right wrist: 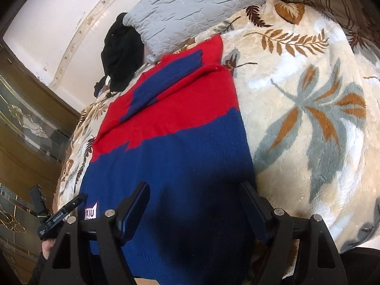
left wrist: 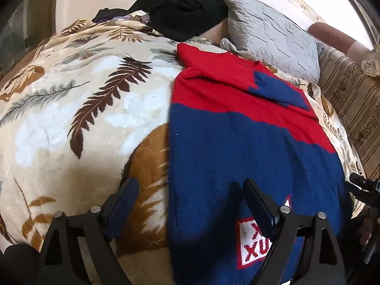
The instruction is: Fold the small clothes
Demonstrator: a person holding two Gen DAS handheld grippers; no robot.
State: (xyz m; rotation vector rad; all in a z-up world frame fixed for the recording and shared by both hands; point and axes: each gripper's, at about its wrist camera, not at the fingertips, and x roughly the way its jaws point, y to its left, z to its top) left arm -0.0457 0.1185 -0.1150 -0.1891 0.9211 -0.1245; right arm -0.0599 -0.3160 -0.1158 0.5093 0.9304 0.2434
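Currently the red-and-blue knit sweater (left wrist: pixel 237 142) lies flat on the leaf-print blanket (left wrist: pixel 71 99) that covers the bed, its blue lower half nearest both cameras and its red upper half toward 12 o'clock. 1 sleeve is folded across the red chest, its blue cuff end (left wrist: pixel 277 90) lying on top. A white patch with red letters (left wrist: pixel 251 244) sits on the blue part near the hem.

Left gripper (left wrist: pixel 190 204): released, jaws wide apart. Its left finger is over bare blanket, its right finger over the blue knit, so the sweater's left edge runs between them; no pad presses on the fabric.

Right gripper (right wrist: pixel 197 206): released as well, jaws wide, both fingers hovering above the blue hem area, the right finger close to the sweater's right edge. Nothing is clamped.

A grey quilted pillow (left wrist: pixel 273 33) lies at 1 o'clock of the sweater in the left wrist view, just beyond the collar. A pile of black cloth (left wrist: pixel 182 7) sits at 12 o'clock, beside the pillow. In the right wrist view the left gripper's body shows at 8 o'clock.
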